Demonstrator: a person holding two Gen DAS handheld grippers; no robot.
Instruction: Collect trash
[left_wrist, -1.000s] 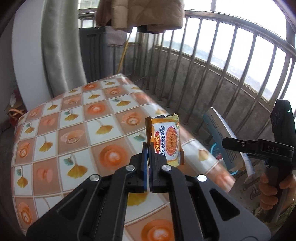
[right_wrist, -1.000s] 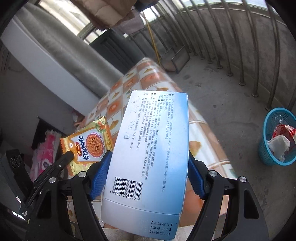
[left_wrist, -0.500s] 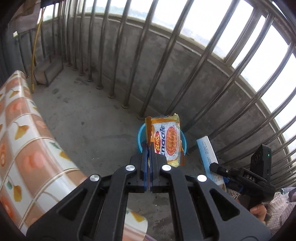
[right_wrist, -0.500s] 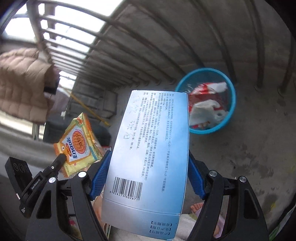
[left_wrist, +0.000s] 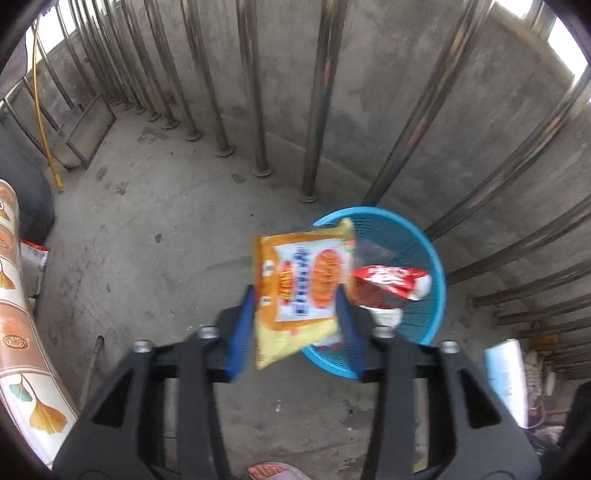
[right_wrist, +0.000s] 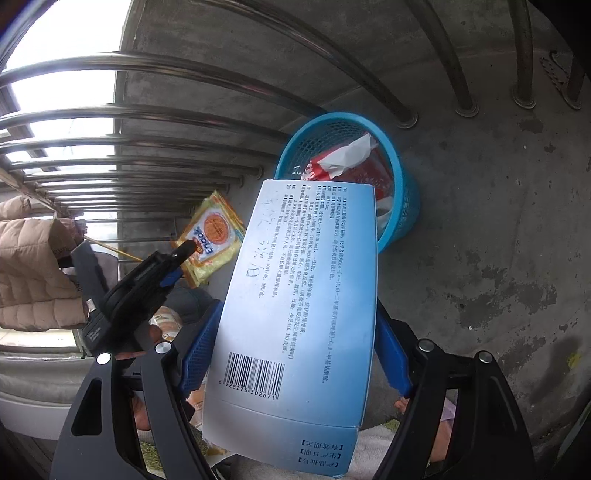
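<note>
The yellow-orange snack packet (left_wrist: 303, 288) hangs blurred between the blue pads of my left gripper (left_wrist: 293, 328), over the near rim of the blue mesh basket (left_wrist: 406, 229). The jaws are opening and the pads stand apart from the packet's sides. In the right wrist view the packet (right_wrist: 214, 236) shows at the left gripper's (right_wrist: 177, 258) tip. My right gripper (right_wrist: 295, 339) is shut on a pale blue printed box (right_wrist: 295, 314), pointing down at the basket (right_wrist: 402, 199). The box (left_wrist: 506, 380) also shows at the right edge of the left wrist view.
A red-and-white wrapper (left_wrist: 388, 277) and white paper lie in the basket. Steel railing bars (left_wrist: 317, 110) and a low concrete wall stand just behind it. The table with its patterned cloth (left_wrist: 14, 332) is at the left. A foot (left_wrist: 273, 472) is at the bottom edge.
Both grippers swung from the table down toward the floor and the blue basket. The left jaws, shut on the packet before, have parted. The right still grips the box.
</note>
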